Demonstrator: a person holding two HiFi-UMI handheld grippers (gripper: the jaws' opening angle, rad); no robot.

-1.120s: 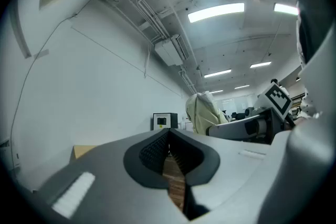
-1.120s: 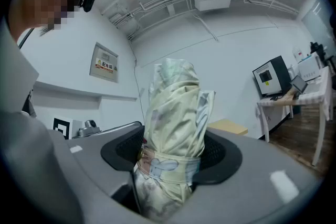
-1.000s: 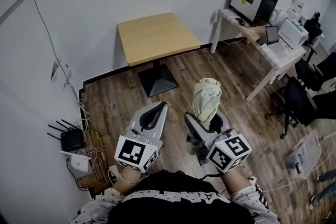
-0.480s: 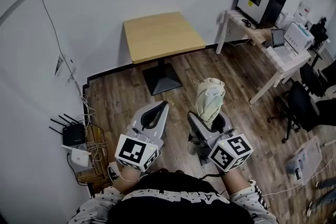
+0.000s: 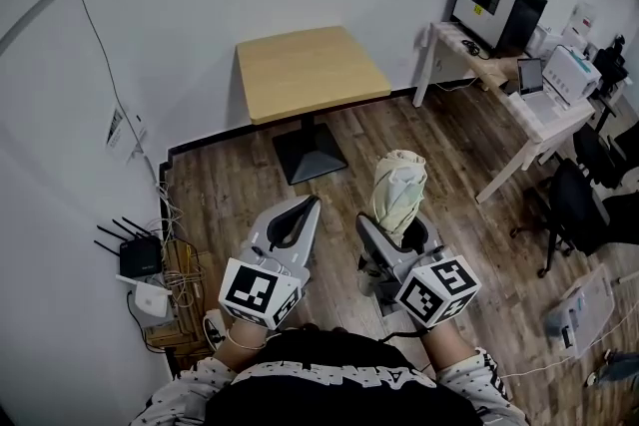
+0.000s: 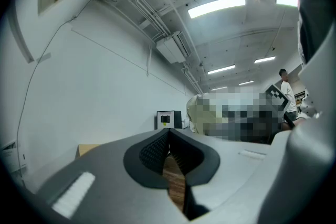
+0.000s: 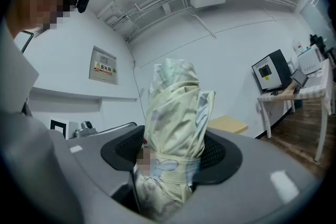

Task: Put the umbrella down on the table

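Observation:
A folded pale yellow umbrella (image 5: pixel 397 188) stands upright in my right gripper (image 5: pixel 401 232), which is shut on its lower part; in the right gripper view the umbrella (image 7: pixel 176 123) fills the space between the dark pads of the right gripper (image 7: pixel 177 153). My left gripper (image 5: pixel 297 217) hovers beside it at the same height, jaws together and holding nothing; in the left gripper view the tips of the left gripper (image 6: pixel 169 136) meet. The square wooden table (image 5: pixel 310 70) on a black pedestal stands ahead by the wall, apart from both grippers and bare on top.
A white desk (image 5: pixel 539 120) with a monitor (image 5: pixel 496 3) and a printer stands at the right, with a black office chair (image 5: pixel 579 205) near it. Routers and cables (image 5: pixel 145 279) lie on the floor at the left wall. A person (image 6: pixel 286 99) stands far off.
The head view has shifted slightly, so the table sits a little further right in the picture. Both grippers and the umbrella keep their places.

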